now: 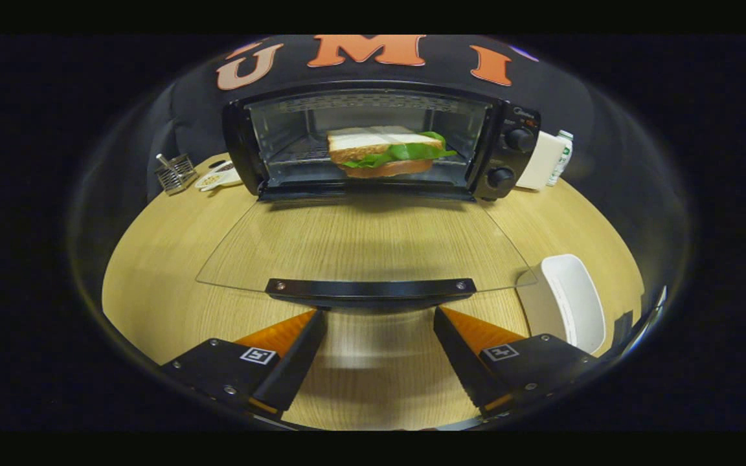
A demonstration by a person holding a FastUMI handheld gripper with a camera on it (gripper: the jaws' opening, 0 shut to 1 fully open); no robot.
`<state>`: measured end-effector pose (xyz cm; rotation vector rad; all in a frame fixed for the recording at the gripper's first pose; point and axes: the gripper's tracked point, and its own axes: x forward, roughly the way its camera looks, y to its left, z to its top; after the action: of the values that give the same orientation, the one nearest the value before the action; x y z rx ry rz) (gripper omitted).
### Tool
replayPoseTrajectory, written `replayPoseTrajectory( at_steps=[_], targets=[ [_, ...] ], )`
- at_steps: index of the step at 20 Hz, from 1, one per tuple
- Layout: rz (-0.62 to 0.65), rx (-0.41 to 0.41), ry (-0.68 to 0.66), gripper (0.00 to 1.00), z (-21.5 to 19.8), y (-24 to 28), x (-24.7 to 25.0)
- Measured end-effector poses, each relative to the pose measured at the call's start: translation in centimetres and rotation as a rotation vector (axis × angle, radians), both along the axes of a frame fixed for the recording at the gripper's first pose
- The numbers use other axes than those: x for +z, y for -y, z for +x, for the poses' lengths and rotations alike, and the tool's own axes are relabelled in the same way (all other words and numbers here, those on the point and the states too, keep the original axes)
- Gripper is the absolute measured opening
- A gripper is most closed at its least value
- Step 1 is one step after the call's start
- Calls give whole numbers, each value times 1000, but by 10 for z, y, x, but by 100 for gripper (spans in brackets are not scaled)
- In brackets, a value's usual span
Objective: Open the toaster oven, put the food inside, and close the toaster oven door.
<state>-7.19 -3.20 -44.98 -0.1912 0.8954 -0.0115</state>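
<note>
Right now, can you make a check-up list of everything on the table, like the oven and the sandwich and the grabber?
Surface: wooden table, light grain.
Job's things: toaster oven with its glass door folded down flat; sandwich already inside on the rack; door handle just ahead of the fingers.
Clutter: white dish beside the door; wire holder and small white item at one side of the oven; white box and bottle at the other.
Grippers: gripper open, holding nothing.
Cables: nothing seen.
Surroundings: black cloth wall behind the oven.
</note>
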Motion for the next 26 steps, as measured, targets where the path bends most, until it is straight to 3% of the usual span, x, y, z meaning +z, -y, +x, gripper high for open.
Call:
replayPoseTrajectory(
  at_steps=[4,11,19,26],
  targets=[
    [76,-24,18,100,7,-8,26],
    [125,-37,180,100,59,-22,105],
    [88,-2,236,100,109,-35,121],
    [105,-36,294,100,146,-32,133]
  ],
)
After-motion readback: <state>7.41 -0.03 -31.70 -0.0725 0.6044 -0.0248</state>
